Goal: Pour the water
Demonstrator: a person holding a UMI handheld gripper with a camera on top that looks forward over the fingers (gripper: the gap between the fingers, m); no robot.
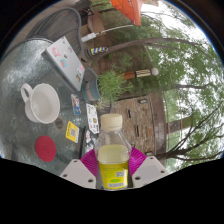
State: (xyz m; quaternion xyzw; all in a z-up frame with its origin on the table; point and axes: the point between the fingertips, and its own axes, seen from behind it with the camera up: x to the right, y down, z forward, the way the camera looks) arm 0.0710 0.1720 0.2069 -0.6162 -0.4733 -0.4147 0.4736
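A clear plastic bottle [113, 155] with a white cap, pale yellow liquid and a yellow label stands upright between my fingers. My gripper [112, 167] is shut on the bottle, with the magenta pads [90, 160] pressing its sides. The bottle is lifted off the round metal table [30, 75], which tilts away to the left. A white cup [40, 103] sits on that table, left of and beyond the bottle, its mouth open and its handle toward the far side.
On the table lie a rectangular box [66, 60], a red round coaster [45, 148] and several small cards [73, 130]. Beyond the table are trees, a wooden structure [140, 115] and an orange canopy [130, 10].
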